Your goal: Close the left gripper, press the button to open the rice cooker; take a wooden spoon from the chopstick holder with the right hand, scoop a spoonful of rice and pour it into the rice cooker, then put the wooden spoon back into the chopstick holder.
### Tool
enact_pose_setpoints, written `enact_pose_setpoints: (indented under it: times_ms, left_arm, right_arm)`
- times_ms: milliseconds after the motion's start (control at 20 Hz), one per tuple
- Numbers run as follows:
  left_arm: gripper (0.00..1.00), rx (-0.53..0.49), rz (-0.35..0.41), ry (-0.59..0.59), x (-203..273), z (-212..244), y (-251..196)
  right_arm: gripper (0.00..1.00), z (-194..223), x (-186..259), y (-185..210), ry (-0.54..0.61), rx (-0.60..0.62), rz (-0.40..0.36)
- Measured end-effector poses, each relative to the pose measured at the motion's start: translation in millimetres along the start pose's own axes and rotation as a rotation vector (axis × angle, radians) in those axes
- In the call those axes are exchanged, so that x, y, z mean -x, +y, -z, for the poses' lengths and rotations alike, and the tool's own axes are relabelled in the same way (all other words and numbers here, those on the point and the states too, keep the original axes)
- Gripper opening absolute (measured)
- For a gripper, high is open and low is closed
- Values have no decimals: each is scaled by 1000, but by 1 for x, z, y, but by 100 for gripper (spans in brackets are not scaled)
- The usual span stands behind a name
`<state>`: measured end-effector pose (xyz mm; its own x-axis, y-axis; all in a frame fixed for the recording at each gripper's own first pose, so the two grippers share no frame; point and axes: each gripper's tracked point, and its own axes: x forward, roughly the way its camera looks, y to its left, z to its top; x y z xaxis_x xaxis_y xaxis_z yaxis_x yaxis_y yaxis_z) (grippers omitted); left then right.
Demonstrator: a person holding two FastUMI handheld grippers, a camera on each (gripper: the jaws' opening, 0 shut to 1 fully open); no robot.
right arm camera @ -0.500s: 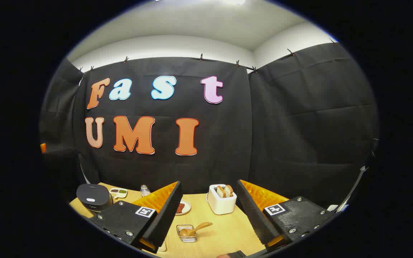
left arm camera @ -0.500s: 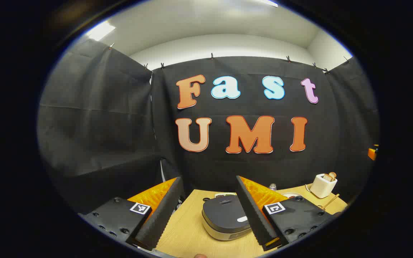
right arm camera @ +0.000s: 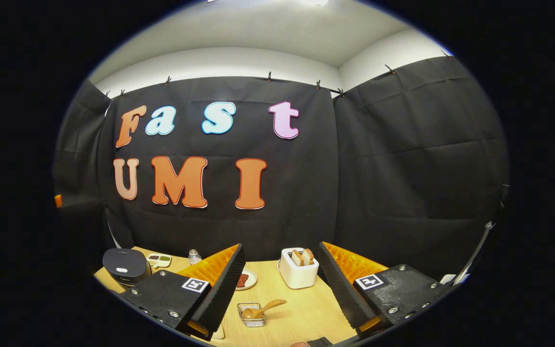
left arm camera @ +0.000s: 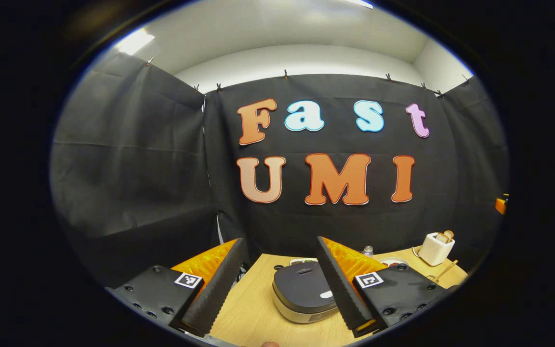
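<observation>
While the cooker sits lid-down on the table, we hold the left gripper and right gripper above it, fingers spread; the spoon rests in its holder.

Left gripper is hovering with its jaws spread wide, fingers angling outward and gripping nothing. Right gripper is likewise hanging with jaws wide apart and nothing between its fingers. Both are pointing forward, roughly level.
</observation>
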<state>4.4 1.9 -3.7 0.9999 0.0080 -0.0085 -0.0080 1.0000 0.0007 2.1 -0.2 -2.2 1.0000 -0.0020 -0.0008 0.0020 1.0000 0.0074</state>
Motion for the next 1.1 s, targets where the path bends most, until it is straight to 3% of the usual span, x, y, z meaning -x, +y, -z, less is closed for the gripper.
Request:
enact_pose_setpoints:
  times_ms: [1100]
  left_arm:
    - [98,18,13,26,3,6,3]
  right_arm:
    - [95,1,-1,6,3,-7,-21]
